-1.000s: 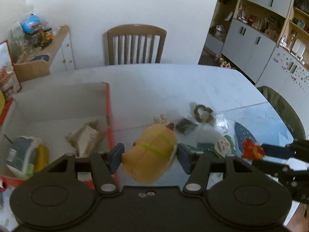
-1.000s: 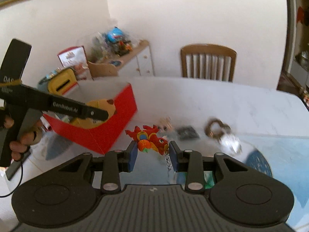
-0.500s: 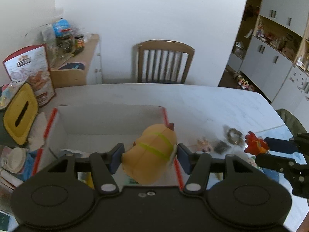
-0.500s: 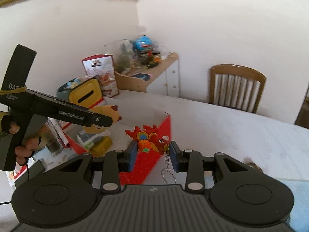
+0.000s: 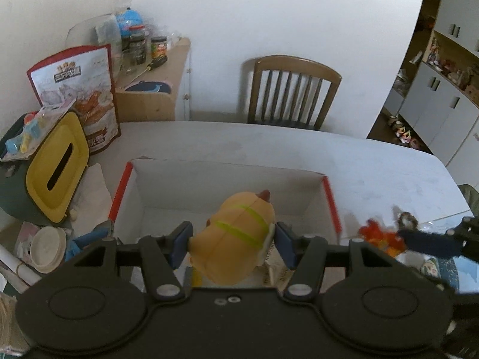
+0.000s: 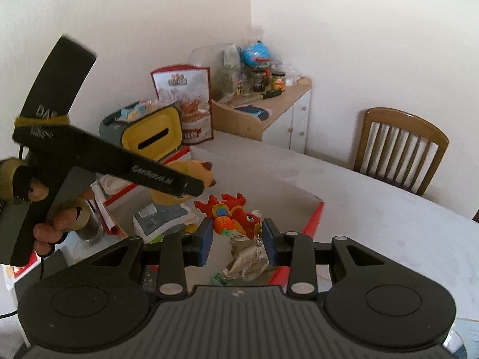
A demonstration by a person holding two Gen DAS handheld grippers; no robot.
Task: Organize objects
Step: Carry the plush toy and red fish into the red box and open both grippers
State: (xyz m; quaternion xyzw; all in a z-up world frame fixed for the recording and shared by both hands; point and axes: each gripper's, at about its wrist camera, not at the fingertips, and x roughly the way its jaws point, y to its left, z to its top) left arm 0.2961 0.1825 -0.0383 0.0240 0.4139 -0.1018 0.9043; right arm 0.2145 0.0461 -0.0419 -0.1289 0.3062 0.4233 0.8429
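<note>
While both tools hang above the box, each grips one toy.
Tissue holder [image 5: 57, 170]: yellow-topped, on the table left of the box.
Box [image 5: 330, 202]: red-edged, white inside, open on the white table [image 5: 374, 173]; packets lie on its floor.
Left gripper [image 5: 232, 243]: blue pads partly apart, clamped on the sides of the yellow plush toy [image 5: 236, 233], held over the box interior.
Right gripper [image 6: 238, 239]: pads narrowly apart, pinching the red dragon keychain [image 6: 232, 217], its metal ring dangling over the box.
</note>
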